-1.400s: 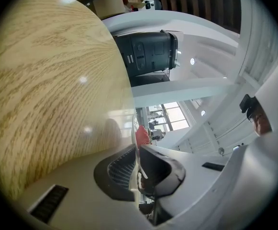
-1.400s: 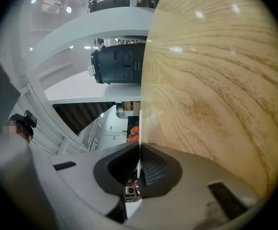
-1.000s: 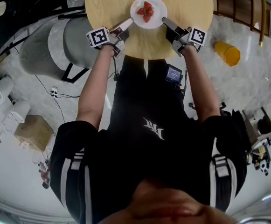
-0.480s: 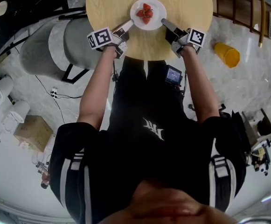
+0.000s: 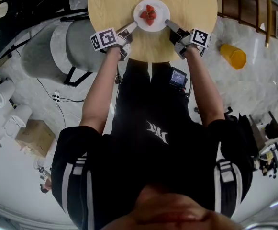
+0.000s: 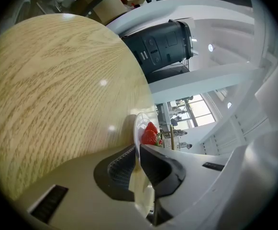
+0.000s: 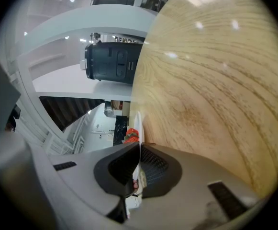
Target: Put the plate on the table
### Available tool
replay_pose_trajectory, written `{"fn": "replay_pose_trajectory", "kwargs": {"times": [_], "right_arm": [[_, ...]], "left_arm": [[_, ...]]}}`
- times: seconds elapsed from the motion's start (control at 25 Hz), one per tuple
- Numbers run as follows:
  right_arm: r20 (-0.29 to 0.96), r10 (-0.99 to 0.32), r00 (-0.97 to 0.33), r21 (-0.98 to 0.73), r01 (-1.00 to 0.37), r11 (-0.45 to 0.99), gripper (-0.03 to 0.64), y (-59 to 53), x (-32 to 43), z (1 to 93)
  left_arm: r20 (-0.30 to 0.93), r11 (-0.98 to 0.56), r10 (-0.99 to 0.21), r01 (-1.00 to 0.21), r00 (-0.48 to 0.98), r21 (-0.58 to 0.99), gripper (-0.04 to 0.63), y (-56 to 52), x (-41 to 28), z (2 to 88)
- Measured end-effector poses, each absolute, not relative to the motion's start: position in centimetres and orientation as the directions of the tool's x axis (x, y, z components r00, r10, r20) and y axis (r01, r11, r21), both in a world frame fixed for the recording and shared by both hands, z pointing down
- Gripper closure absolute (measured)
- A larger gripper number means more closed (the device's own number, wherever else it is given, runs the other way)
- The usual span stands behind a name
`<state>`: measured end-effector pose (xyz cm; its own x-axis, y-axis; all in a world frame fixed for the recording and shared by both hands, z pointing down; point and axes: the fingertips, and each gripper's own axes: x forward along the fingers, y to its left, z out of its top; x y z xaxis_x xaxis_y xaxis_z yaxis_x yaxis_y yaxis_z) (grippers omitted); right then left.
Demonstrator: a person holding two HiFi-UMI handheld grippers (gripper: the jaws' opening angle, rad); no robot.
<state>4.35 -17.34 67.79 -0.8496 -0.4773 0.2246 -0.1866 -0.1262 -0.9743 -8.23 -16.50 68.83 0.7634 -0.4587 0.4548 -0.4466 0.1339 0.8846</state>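
Since a sec ago the plate (image 5: 162,8) and both grippers have slid a bit farther out over the desk (image 5: 191,8), away from the person. The strawberries (image 5: 148,14) sit in the same heap at its middle.

Plate is now over the near-centre of the round desk, level as far as head view shows. Can't tell if its base is already down or just above the wood; the left gripper view shows its shadow tight beside it, so it's v. close either way.

Left gripper (image 5: 134,24) has its jaws pinching the plate's near-left rim, and right gripper (image 5: 168,22) has its jaws pressed nearly together on the near-right rim. Both grips are thin edge bites only.

Risks from here:
- One side let go before the other, so the plate tips and the berries roll off.
- Release w/ a gap still underneath, so it drops, clatters and the fruit bounces.
- Pushing down or forward once the base touches could make the rim slip out of the shallow pinch.
- Pulling back w/ jaws not fully spread would drag the plate toward the desk's near edge.
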Motion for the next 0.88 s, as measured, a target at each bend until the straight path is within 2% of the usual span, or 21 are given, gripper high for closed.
{"fn": "replay_pose_trajectory", "kwargs": {"times": [0.48,0.6,0.88], "right_arm": [[0.277,-0.472,-0.837,-0.957,-0.286,-0.056,0.604,-17.9,4.0,67.9],[0.371,-0.451,-0.812,-0.923,-0.378,-0.078,0.603,-17.6,4.8,68.7],[0.467,-0.407,-0.785,-0.866,-0.5,-0.028,0.583,-17.5,5.0,69.0]], "left_arm": [[0.48,0.146,-0.449,-0.468,0.754,0.872,0.56,-16.2,-8.1,69.2],[0.491,0.144,-0.443,-0.482,0.75,0.864,0.56,-16.2,-8.1,69.3],[0.506,0.125,-0.43,-0.506,0.748,0.853,0.558,-16.2,-7.9,69.2]]}}
